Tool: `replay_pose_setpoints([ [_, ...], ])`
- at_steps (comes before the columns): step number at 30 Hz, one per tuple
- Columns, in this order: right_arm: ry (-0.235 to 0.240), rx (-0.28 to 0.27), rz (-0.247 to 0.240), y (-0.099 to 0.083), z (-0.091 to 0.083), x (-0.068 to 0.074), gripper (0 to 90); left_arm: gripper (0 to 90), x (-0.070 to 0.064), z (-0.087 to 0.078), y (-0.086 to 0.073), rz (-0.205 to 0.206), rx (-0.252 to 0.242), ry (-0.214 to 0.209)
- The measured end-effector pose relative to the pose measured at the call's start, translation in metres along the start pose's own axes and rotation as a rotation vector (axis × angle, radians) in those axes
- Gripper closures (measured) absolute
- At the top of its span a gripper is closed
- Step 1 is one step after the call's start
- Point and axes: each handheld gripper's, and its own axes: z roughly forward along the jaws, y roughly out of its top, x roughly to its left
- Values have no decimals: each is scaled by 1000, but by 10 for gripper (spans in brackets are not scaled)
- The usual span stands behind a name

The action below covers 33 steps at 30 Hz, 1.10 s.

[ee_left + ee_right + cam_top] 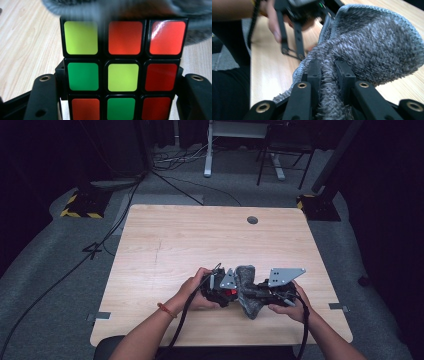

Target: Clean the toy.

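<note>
Scrambled cube (122, 72) w/ red/green/yellow stickers, against bunched fuzzy grey cloth (372, 47), near table's front edge.

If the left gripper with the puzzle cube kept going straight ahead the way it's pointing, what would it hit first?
Most likely the grey fuzzy cloth: in the left gripper view it hangs just beyond the cube held by the left gripper. Depth is unclear, so the gap can't be judged.

Table (165, 245) viewed from above at person's side, facing forward and down, whole top framed. Left gripper view aimed along own jaws, very close on cube (122, 67). Right gripper view aimed along own jaws, close on grey cloth (367, 50). Cloth and tabletop shared by all views.
</note>
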Motion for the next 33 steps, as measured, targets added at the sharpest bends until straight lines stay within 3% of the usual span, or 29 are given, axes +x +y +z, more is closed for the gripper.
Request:
replay_pose_setpoints([
  [3, -1, -16, -1, 2, -1, 1, 758, 335, -1, 1, 1, 2, -6, -2],
  [4, -31, -30, -4, 4, -2, 1, 758, 335, -3, 1, 2, 3, -20, -10],
  [6, -41, -30, -7, 4, -1, 0, 758, 335, -4, 1, 3, 10, -17, -9],
  [8, -94, -7, -19, 4, -1, -2, 758, 335, -5, 0, 4, 18, -17, -10],
  [10, -102, 5, -1, 1, 0, -8, 758, 335, -6, -2, 4, 20, -21, -8],
  [13, -154, 59, 6, -7, 2, -16, 758, 335, -6, -7, 5, 28, -32, -5],
  [17, -144, 105, 31, -17, 6, -24, 758, 335, -5, -15, 6, 21, -64, -6],
  [19, -125, 118, 21, -18, 8, -22, 758, 335, -4, -18, 7, 36, -53, 14],
  [26, -102, 53, -18, -6, -2, -10, 759, 335, 3, -16, 0, 5, -25, 26],
  [29, -57, -1, -38, 0, -6, -2, 759, 335, 2, -11, 0, 9, -14, 20],
  [33, -52, -15, -79, 8, -3, 9, 759, 335, -5, -6, 5, 22, -17, 2],
])
